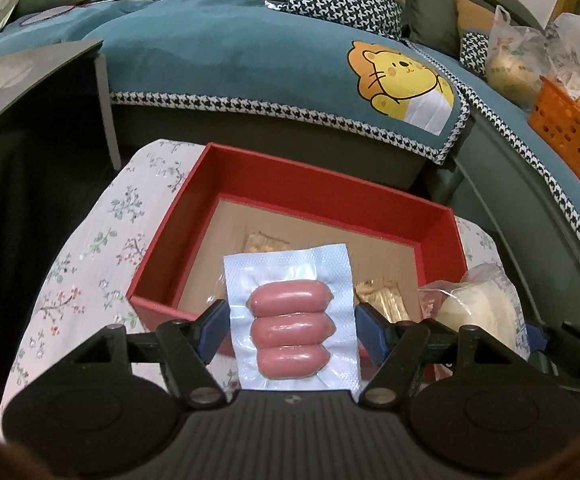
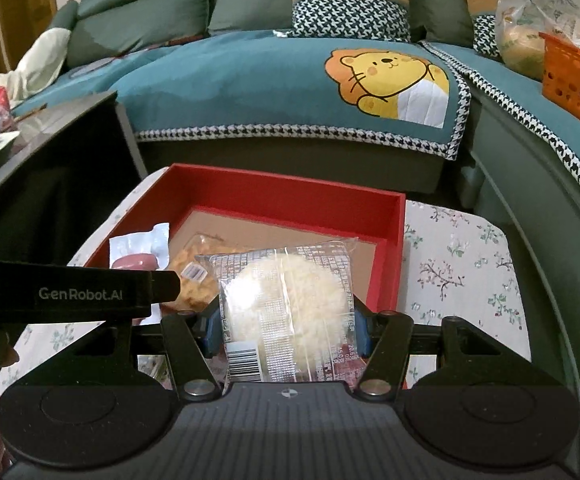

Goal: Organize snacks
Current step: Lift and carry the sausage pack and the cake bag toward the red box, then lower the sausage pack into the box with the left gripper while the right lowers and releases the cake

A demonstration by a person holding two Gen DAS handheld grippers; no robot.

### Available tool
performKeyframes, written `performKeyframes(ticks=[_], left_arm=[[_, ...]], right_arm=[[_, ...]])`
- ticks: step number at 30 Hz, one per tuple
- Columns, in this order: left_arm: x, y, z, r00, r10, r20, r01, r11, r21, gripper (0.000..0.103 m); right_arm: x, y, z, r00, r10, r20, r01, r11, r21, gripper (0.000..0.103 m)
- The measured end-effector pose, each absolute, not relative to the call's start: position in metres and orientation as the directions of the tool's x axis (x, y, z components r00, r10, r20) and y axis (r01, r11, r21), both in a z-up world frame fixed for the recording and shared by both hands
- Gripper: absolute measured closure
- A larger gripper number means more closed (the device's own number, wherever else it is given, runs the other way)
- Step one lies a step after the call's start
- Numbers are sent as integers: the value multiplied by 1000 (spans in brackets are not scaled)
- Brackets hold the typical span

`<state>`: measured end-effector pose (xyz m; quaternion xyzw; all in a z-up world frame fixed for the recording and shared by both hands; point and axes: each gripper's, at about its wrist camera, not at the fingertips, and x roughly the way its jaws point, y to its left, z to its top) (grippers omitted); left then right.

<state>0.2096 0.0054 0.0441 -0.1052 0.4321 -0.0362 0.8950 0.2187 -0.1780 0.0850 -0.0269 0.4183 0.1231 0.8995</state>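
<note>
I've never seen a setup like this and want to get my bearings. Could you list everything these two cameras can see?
Sausage pack: one, pink, in left gripper.
Round cake pack: one, pale, in right gripper.
Box: one, red, open, on cloth.
Wrapped snacks: at least two, golden, inside box.
Floral cloth: one, white, under box.
Sofa: one, teal cover, behind.
Basket: one, orange, on sofa.
Plastic bag: one, clear, beside basket.
Left gripper: black, blue pads.
Right gripper: black, blue pads.

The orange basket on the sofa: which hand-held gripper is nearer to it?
Right. The right hand-held gripper, holding the round cake packet, is on the side of the orange basket. The left hand-held gripper, holding the sausage pack, sits farther away beside it.
</note>
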Motion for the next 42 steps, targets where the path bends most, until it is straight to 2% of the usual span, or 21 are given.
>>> performKeyframes(ticks=[15, 42], left_arm=[[253, -5, 40, 653, -78, -754, -53, 988, -147, 0], [284, -6, 2, 586, -13, -810, -84, 994, -77, 0]], right_arm=[[257, -187, 73, 627, 159, -763, -177, 982, 58, 37], [287, -172, 32, 572, 151, -806, -208, 978, 35, 37]])
